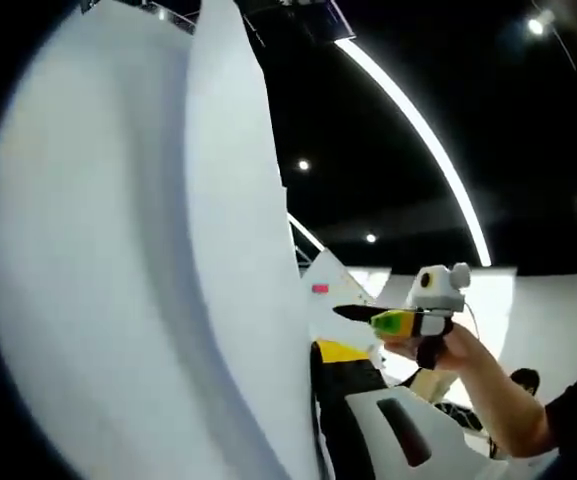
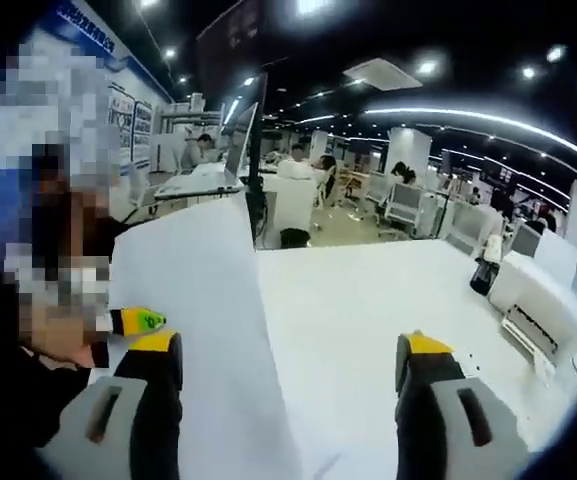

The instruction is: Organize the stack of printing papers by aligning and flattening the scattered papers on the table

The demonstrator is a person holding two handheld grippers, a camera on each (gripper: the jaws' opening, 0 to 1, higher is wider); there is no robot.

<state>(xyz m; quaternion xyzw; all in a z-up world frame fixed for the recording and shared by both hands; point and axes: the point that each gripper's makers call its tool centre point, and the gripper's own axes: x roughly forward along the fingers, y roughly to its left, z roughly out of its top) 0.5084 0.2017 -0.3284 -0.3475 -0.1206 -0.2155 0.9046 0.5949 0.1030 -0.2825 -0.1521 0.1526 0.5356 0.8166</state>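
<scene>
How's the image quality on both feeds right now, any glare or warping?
Left gripper view: paper up close, washed-out white, ceiling light strip bent by fisheye. Right gripper view: sharper, even light on the table, ceiling spots flaring, edges curved.

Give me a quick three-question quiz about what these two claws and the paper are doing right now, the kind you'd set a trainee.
1. True or false: the right claw has its jaws wide apart.
2. Pick one: in the right gripper view, the paper is A) lying flat, B) raised up on edge above the table, C) crumpled into a ball.
3. Fill the gap: the tips of the right claw's jaws are coloured ____.

Key: 1 true; 2 B; 3 yellow.
</scene>
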